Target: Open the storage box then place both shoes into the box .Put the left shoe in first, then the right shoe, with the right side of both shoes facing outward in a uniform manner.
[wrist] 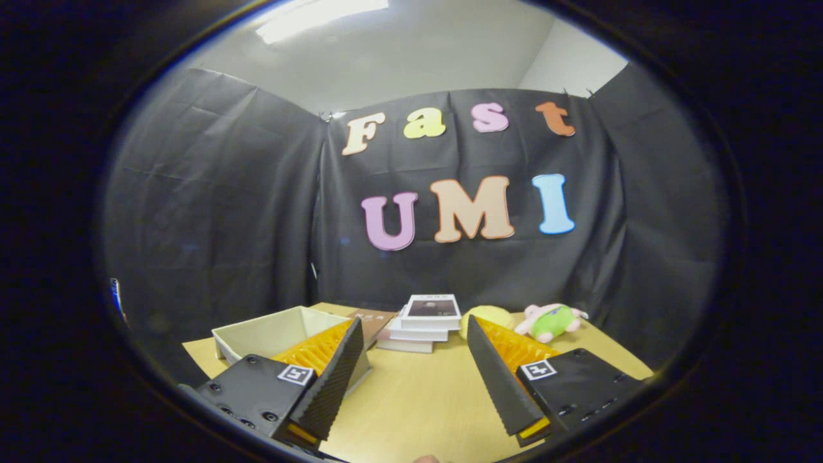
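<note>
Tongs (pixel 411 376) spread wide, gripping nothing, held level above the table (pixel 418 405), open storage box (pixel 270 334) lower left behind the left finger, stacked books (pixel 424 325) centre, plush toy (pixel 551 321) right of them.

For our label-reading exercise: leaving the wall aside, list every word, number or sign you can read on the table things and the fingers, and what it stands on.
On the top book of the stack: cover print, too small to read.
On the brown book beside it: print blurred, unreadable.
On the fingers: a square coded marker on each, no words; they stand open, holding nothing.
</note>
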Tool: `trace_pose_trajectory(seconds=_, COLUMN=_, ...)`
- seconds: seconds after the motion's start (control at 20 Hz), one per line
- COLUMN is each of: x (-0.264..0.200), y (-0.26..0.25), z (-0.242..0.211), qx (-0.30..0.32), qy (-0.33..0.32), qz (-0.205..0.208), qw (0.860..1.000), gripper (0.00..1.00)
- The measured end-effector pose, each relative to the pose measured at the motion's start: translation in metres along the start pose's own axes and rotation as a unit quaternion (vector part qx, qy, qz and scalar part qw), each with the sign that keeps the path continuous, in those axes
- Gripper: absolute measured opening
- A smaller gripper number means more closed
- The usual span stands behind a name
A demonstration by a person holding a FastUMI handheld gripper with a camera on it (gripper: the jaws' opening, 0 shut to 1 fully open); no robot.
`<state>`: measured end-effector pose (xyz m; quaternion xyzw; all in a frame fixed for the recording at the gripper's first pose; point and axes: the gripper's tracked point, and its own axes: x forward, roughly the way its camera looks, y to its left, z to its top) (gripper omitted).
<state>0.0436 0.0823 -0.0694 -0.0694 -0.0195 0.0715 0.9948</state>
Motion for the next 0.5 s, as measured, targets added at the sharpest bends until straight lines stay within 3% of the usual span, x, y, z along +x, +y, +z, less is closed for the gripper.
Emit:
trace_pose_trajectory(seconds=0.2, x=-0.01, y=-0.028, z=0.006, qx=0.034, qy=-0.017, qz=-0.021, qw=0.999, gripper=1.0)
trace_pose_trajectory(seconds=0.5, x=-0.024, y=-0.058, z=0.001, qx=0.027, qy=-0.018, qz=-0.042, qw=0.999, gripper=1.0)
